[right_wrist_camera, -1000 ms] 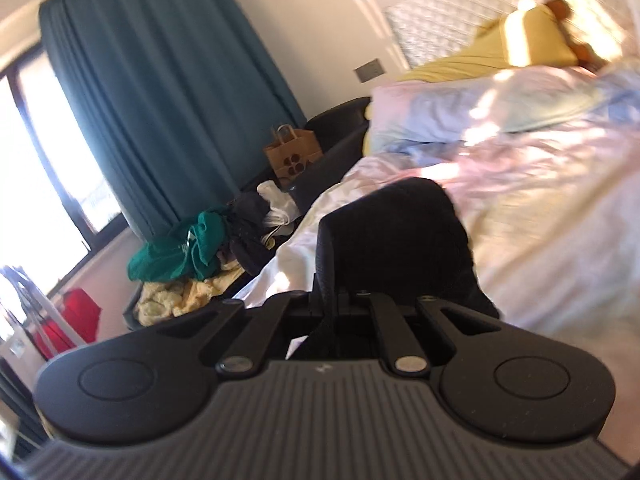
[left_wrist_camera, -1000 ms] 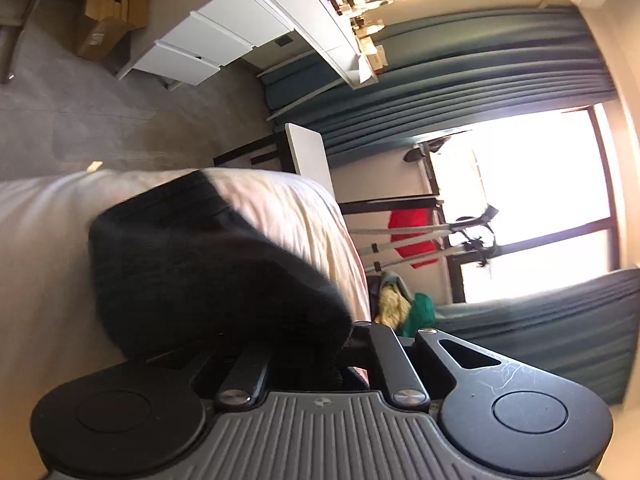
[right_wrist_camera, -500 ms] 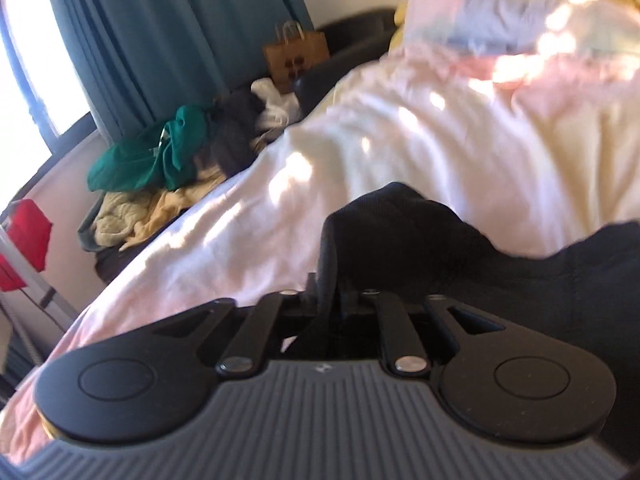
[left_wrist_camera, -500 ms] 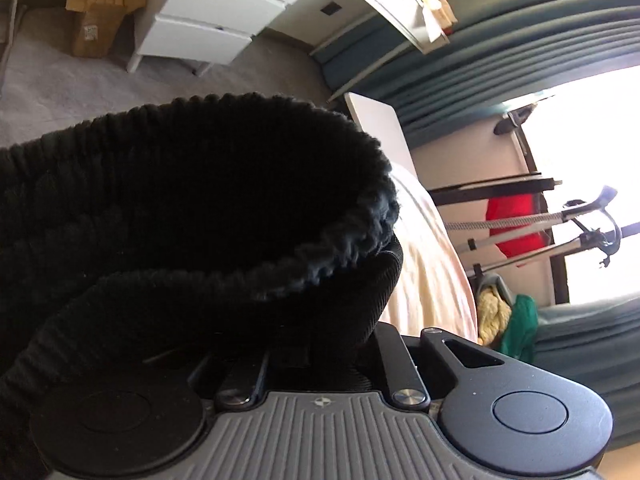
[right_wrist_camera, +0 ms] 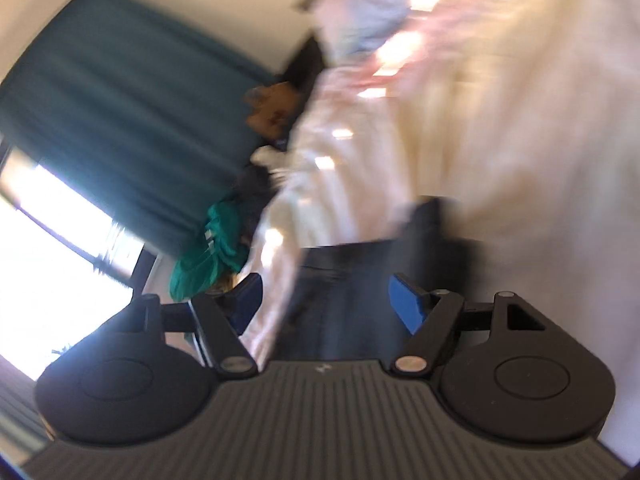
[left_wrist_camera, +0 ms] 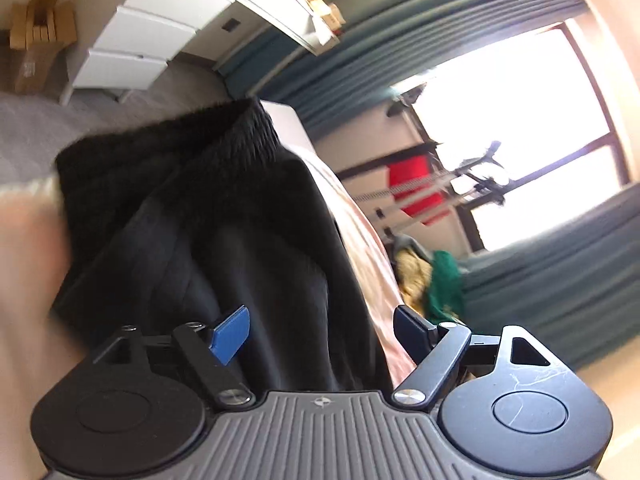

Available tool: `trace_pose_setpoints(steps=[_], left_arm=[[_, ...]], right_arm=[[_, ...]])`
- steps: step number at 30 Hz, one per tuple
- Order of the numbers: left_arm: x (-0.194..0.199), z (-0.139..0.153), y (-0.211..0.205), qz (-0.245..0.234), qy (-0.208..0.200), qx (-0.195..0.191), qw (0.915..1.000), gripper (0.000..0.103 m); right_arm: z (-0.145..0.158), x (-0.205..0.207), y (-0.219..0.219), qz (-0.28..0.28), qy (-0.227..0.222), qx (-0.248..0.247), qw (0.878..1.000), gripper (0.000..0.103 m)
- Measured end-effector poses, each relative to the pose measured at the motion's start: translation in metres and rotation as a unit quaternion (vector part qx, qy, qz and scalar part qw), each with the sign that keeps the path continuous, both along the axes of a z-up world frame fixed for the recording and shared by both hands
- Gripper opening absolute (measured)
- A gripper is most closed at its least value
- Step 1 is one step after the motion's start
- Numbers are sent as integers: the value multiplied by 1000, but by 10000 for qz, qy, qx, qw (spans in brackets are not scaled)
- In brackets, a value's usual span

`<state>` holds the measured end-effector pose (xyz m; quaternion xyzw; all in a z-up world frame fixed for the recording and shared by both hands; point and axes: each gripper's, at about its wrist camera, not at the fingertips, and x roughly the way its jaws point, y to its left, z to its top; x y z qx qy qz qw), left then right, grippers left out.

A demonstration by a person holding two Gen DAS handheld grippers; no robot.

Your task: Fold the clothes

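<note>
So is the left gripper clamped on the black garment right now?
No, the left gripper is open: its blue pads stand wide apart, with the black garment lying loose between them on the bed.

both wrist views sit low and close over the bed (left_wrist_camera: pixel 360 240), rolled sideways; each catches the green clothes pile (right_wrist_camera: pixel 208 248) by the curtains (left_wrist_camera: pixel 560 272).

Left gripper (left_wrist_camera: pixel 322 330) jaws spread; black garment (left_wrist_camera: pixel 224 240) fills the gap between them and lies heaped ahead on the bed (left_wrist_camera: pixel 360 248). Past the bed's far edge: white drawer unit (left_wrist_camera: pixel 136 52), cardboard box (left_wrist_camera: pixel 36 40), open floor. Right gripper (right_wrist_camera: pixel 326 300) jaws spread, dark cloth between; bare bedding ahead, clothes pile (right_wrist_camera: pixel 212 248) off the bed's edge.
</note>
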<state>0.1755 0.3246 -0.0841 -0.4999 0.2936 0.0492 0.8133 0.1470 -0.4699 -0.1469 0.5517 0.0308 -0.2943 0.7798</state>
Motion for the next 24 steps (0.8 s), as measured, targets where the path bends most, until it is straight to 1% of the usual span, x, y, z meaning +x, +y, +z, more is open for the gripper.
trace_pose_setpoints(steps=[4,5,7,9,10,12,15,17,18,19,20,21,22,23,24], left_arm=[[-35,-7,-7,-60,-23,-215,9997,81],[-44,-8,-8,-74,-28,-268,9996,81],[-61,-12,-12,-104,-40,-375,9992,81],[-78,-15,-15,-134,-51,-483,9987,81],[-83,-20,-13,-121,-53,-584,9982,81],[-79,-39,3,-12,-46,-934,9956,81],[-71,-68,25,151,-50,-1418,9898,81],[-61,-80,29,256,-106,-1546,9876,80],[-55,-84,28,277,-109,-1514,9880,75],[-49,-86,27,260,-86,-1407,9897,67],[-42,-87,27,265,-82,-1308,9910,66],[-35,-88,27,304,-123,-1261,9915,66],[-28,-88,27,344,-165,-1214,9919,66],[-20,-89,27,384,-206,-1166,9922,65],[-13,-90,27,424,-247,-1119,9925,60]], right_arm=[[-23,-61,-10,-84,-173,930,9955,73],[-27,-67,-11,82,-285,1176,9926,73],[-31,-66,-13,649,-495,1389,9869,73],[-30,-58,-9,1065,-452,1381,9836,73],[-30,-54,-7,1189,-482,1338,9827,73],[-36,-44,-2,1367,-468,1331,9805,73],[-47,-24,-2,1616,-356,1473,9752,73],[-48,-10,0,1656,-241,1315,9771,73],[-48,-3,-1,1661,-166,1170,9790,72],[-47,4,-1,1663,-61,1017,9808,70],[-48,10,-2,1674,64,901,9817,65],[-48,16,-2,1685,191,789,9823,58],[-48,23,-3,1696,317,677,9827,43],[-52,24,-5,1629,353,671,9837,36],[-55,26,-8,1555,379,676,9848,25]])
